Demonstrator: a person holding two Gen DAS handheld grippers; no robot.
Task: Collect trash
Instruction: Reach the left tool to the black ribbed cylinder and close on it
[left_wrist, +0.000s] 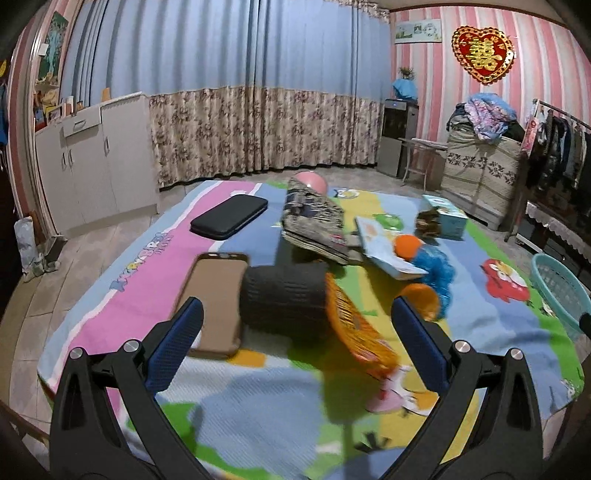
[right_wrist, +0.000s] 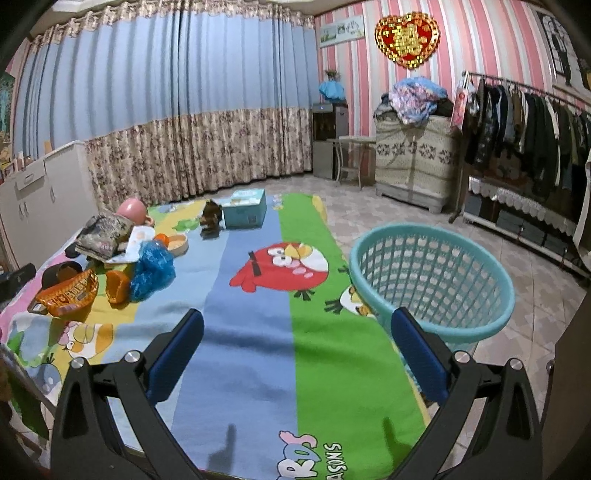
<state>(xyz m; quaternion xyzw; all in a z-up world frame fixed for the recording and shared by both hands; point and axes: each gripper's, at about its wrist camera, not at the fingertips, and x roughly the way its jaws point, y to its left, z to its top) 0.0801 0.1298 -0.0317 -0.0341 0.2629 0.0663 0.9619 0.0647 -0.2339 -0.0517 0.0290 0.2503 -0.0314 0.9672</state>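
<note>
Left wrist view: left gripper (left_wrist: 297, 332) held above a cartoon-printed mat (left_wrist: 258, 387), jaws spread wide with nothing between the blue pads (left_wrist: 173, 339). Directly ahead, between the fingers: a dark cylindrical item (left_wrist: 282, 295) lying on its side, with an orange snack wrapper (left_wrist: 354, 325) touching its right end. Left of the cylinder, a brown phone case (left_wrist: 218, 299) lying flat; farther back, a black case (left_wrist: 229, 216). Right of the wrapper, a crumpled blue plastic bag (left_wrist: 436, 269) with an orange piece (left_wrist: 421, 299) in front of it and an orange ball (left_wrist: 408, 246) behind. Beyond these, a patterned folded bundle (left_wrist: 314, 218), an open picture book (left_wrist: 384, 243), a light-blue box (left_wrist: 445, 216) and a pink ball (left_wrist: 308, 182) (partly hidden by the bundle).

Right wrist view: right gripper (right_wrist: 297, 332) likewise wide open and empty, above the blue and green stripes of the mat. Teal mesh basket (right_wrist: 432, 284) just right of the mat's edge, on the tiled floor (right_wrist: 535, 306), appearing empty. Trash cluster (wrapper, blue bag, orange piece) well apart from the basket, at the far left of the mat. Clothes rack (right_wrist: 524, 110) along the right wall.
</note>
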